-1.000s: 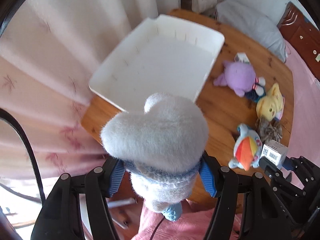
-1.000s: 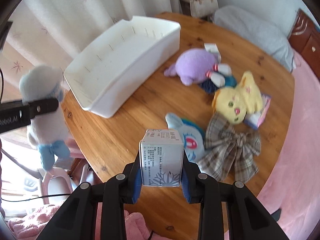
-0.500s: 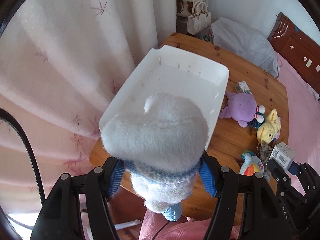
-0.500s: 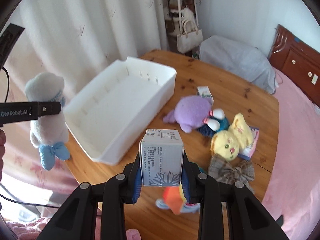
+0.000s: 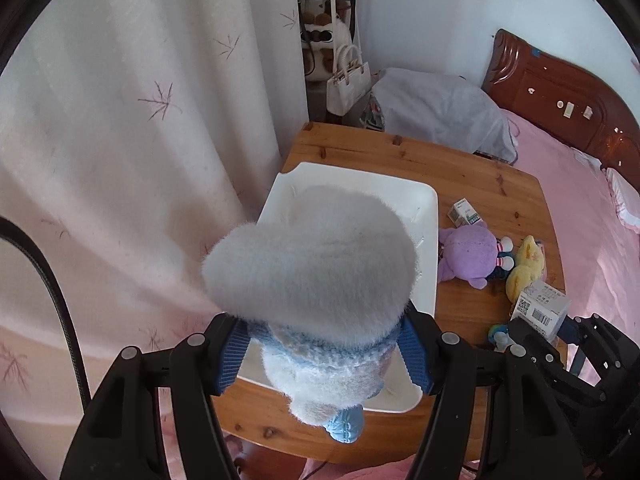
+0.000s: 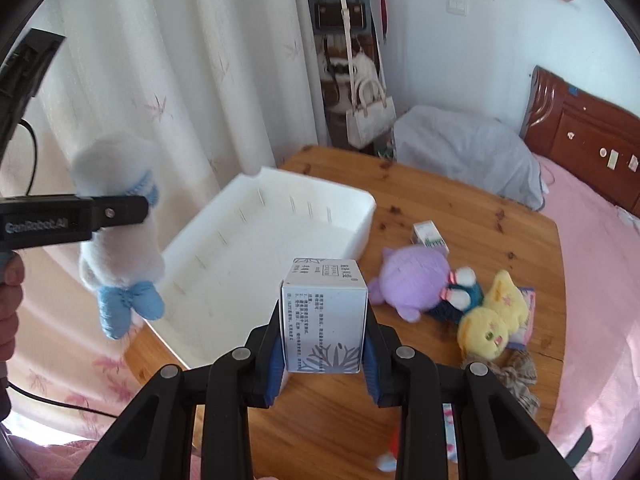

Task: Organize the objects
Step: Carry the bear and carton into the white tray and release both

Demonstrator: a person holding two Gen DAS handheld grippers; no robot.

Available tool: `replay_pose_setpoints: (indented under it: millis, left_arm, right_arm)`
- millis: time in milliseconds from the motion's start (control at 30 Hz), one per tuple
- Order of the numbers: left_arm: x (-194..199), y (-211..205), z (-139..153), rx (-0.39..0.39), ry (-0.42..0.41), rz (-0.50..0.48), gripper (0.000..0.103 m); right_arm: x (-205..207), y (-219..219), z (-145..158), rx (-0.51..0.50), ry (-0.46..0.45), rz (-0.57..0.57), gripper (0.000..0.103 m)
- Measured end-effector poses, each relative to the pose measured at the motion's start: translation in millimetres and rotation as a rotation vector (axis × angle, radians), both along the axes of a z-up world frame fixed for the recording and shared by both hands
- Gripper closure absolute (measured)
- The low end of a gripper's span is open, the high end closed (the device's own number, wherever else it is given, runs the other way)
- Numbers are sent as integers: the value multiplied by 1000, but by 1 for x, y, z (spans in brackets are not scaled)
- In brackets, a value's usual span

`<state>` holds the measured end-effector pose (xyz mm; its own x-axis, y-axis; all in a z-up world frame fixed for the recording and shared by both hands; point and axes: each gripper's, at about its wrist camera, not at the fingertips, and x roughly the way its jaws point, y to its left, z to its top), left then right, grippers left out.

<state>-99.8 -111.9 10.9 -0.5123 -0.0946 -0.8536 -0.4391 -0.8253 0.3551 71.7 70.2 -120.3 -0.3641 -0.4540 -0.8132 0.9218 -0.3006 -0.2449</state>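
Left gripper [image 5: 324,354] clamped on a white plush toy [image 5: 312,272] at its blue knit collar, blue pads pressed into both sides; toy's blue bow hangs below the fingers. Toy is held in the air above the near end of the white bin [image 5: 426,216].

Right gripper [image 6: 324,356] clamped on a white carton [image 6: 324,320], printed text and a snowflake graphic facing the camera. Carton is upright, in the air over the near table edge, just right of the bin's near corner.

From the right wrist view: left gripper comes in from the left, plush toy hanging off the table's left edge, beside the bin's long side. Bin interior shows only bare floor and wall ribs.

Wooden table [image 6: 480,216], right of the bin, near to far:
- plaid bow [image 6: 516,376], near right edge
- yellow plush [image 6: 490,320], touching a pink packet under it
- purple plush [image 6: 416,284], lying on its side, touching a dark blue item with white feet
- small green-white box [image 6: 430,236], just behind the purple plush

Something orange-white sits low between the right gripper's fingers, blurred; cannot tell what.

Beyond the table: grey bundle [image 6: 464,152], white handbag [image 6: 370,120] hanging, curtain [image 6: 180,60] on the left, pink bed on the right.
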Motion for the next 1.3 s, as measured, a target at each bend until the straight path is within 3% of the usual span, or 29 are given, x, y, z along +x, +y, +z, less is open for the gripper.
replay_pose_setpoints:
  millis: [300, 333, 667, 800, 833, 1100, 1167, 1300]
  left_arm:
    - [-33, -7, 0, -6, -46, -94, 33]
    - [-30, -7, 1, -7, -34, -169, 33]
    - [-46, -9, -5, -47, -79, -328, 31]
    - [-53, -12, -7, -56, -96, -353, 31]
    - [-54, -12, -7, -57, -99, -360, 31]
    - [-55, -17, -5, -49, -111, -428, 30]
    - [-56, -18, -5, -45, -115, -434, 29]
    - [-57, -20, -5, -54, -122, -443, 28]
  right_arm:
    - [37, -28, -14, -84, 0, -26, 70]
    - [41, -31, -16, -89, 6, -24, 70]
    - [81, -62, -36, -153, -3, -119, 70]
    - [103, -75, -43, -200, -24, -203, 70]
    - [123, -83, -46, -247, -56, -293, 70]
    - [141, -99, -46, -268, -49, -371, 69]
    - [144, -102, -46, -274, -55, -387, 63]
    - [147, -102, -46, -292, -62, -417, 40]
